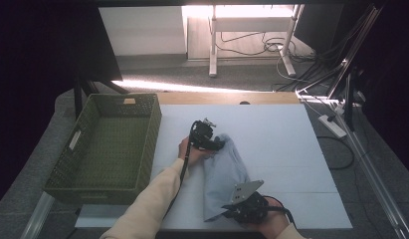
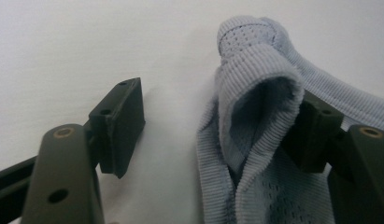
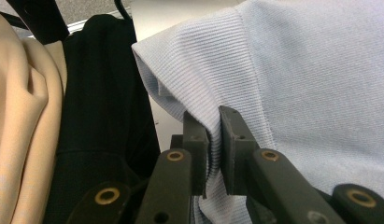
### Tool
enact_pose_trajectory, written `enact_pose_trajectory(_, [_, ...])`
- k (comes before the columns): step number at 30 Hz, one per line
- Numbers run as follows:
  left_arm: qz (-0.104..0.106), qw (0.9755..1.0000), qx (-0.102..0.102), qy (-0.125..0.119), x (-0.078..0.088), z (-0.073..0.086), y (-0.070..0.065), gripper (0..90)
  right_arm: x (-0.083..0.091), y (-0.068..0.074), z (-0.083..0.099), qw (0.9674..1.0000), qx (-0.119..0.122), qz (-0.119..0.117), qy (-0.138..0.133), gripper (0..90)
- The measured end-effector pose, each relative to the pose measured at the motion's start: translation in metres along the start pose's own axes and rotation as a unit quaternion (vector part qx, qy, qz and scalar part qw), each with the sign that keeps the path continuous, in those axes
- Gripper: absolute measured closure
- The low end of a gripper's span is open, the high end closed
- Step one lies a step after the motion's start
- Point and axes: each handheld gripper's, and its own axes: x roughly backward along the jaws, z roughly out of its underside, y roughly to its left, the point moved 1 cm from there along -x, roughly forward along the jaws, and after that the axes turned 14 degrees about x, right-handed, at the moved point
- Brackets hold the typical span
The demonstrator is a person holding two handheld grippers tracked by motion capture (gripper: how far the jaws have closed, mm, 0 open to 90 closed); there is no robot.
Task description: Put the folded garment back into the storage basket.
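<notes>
A light blue ribbed garment (image 1: 224, 172) lies folded in a long strip on the white table (image 1: 281, 144). My left gripper (image 1: 216, 143) sits at the garment's far end. In the left gripper view its jaws (image 2: 217, 130) stand wide open. A rolled hem of the garment (image 2: 259, 74) is draped over the right-hand jaw, and the other jaw is over bare table. My right gripper (image 1: 227, 211) is at the garment's near end by the table's front edge. In the right gripper view it (image 3: 215, 135) is shut on a fold of the blue cloth (image 3: 311, 79).
A dark green woven basket (image 1: 153, 134) stands on the left of the table with nothing in it. The person's cream sleeve (image 1: 152, 199) reaches in beside it. In the right gripper view the sleeve (image 3: 21, 116) and dark clothing (image 3: 101, 93) lie close on the left.
</notes>
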Motion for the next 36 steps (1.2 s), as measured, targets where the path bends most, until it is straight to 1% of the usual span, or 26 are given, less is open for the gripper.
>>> enact_pose_trajectory(2, [0.008,1.0,0.0,0.0,0.0,0.0,0.0,31.6,0.0,0.0,0.0,1.0,0.0,0.0,0.0,82.1])
enact_pose_trajectory(5, [0.032,0.9995,0.001,0.002,0.0,0.001,0.0,40.4,0.0,0.0,0.0,1.0,0.001,-0.001,0.0,82.1])
enact_pose_trajectory(6, [0.044,0.999,-0.002,0.006,0.0,0.001,-0.002,43.9,0.0,0.0,0.0,1.0,0.001,-0.002,0.0,82.1])
enact_pose_trajectory(8, [0.063,0.9979,-0.006,0.014,0.0,0.002,-0.004,53.8,0.0,-0.001,0.0,1.0,0.001,-0.002,0.002,82.1])
enact_pose_trajectory(9, [0.072,0.9972,-0.009,0.017,-0.001,0.002,-0.006,60.2,-0.001,0.0,0.0,1.0,0.0,-0.002,0.001,82.1])
enact_pose_trajectory(10, [0.077,0.9968,-0.011,0.019,-0.001,0.003,-0.007,65.1,0.0,0.0,0.0,1.0,0.0,-0.002,0.001,82.1])
enact_pose_trajectory(11, [0.079,0.9966,-0.013,0.018,-0.001,0.004,-0.009,69.7,0.0,0.0,0.0,1.0,0.001,-0.002,0.001,82.1])
enact_pose_trajectory(12, [0.077,0.9967,-0.017,0.019,0.0,0.004,-0.009,72.9,0.0,0.0,0.0,1.0,0.001,-0.002,0.001,82.1])
enact_pose_trajectory(15, [0.069,0.9972,-0.025,0.017,0.002,0.004,-0.011,79.8,-0.001,0.0,0.0,1.0,0.0,-0.001,0.002,82.1])
enact_pose_trajectory(19, [0.065,0.9973,-0.032,0.011,0.009,0.002,-0.014,81.6,0.0,-0.001,0.0,1.0,0.0,0.001,0.0,82.1])
enact_pose_trajectory(23, [0.066,0.9972,-0.037,-0.006,0.018,-0.001,-0.015,81.8,0.001,-0.001,0.0,1.0,0.004,0.005,-0.002,82.1])
enact_pose_trajectory(26, [0.067,0.9968,-0.036,-0.024,0.026,-0.003,-0.015,81.9,0.003,-0.001,-0.001,0.9999,0.003,0.009,-0.007,82.2])
enact_pose_trajectory(29, [0.07,0.9962,-0.038,-0.034,0.035,-0.007,-0.017,82.0,0.004,-0.001,-0.002,0.9999,0.0,0.011,-0.01,82.1])
enact_pose_trajectory(36, [0.07,0.9956,-0.044,-0.044,0.048,-0.012,-0.021,82.0,0.003,-0.001,-0.004,0.9997,0.001,0.016,-0.016,82.2])
